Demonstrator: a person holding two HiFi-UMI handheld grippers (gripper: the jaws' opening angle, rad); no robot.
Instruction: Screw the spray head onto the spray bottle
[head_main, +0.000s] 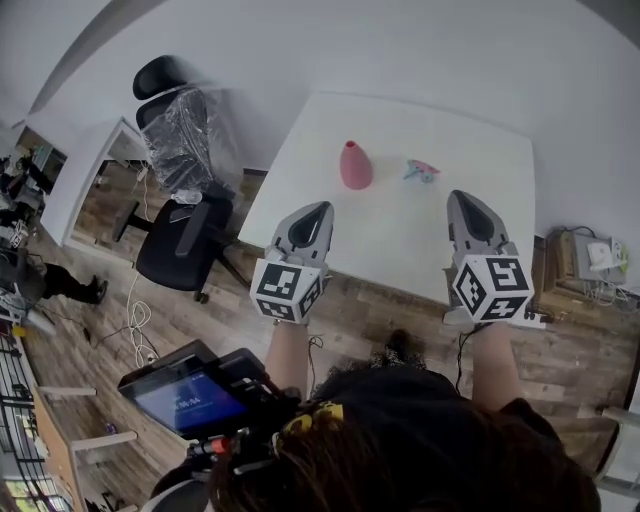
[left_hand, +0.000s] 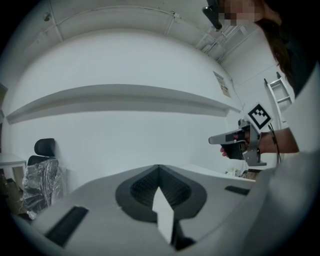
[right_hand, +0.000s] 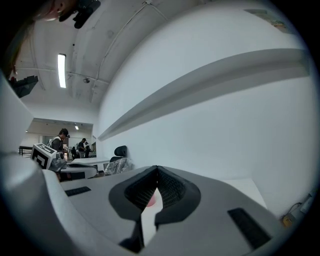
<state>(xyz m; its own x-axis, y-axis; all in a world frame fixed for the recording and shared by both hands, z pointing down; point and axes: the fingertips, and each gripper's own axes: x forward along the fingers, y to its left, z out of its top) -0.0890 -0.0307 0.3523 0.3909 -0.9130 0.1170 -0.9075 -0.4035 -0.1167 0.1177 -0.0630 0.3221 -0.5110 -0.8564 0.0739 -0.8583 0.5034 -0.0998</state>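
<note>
A pink spray bottle without its head stands upright on the white table. The small teal and pink spray head lies to its right, apart from it. My left gripper hovers over the table's near edge, short of the bottle, shut and holding nothing. My right gripper is level with it, below the spray head, also shut and holding nothing. In the left gripper view the jaws meet and the right gripper shows at the right. In the right gripper view a bit of the pink bottle shows past the closed jaws.
A plastic-wrapped office chair and a black chair stand left of the table. A device with a lit screen hangs below my left arm. Cables and a box lie on the wooden floor at the right. People stand at distant desks.
</note>
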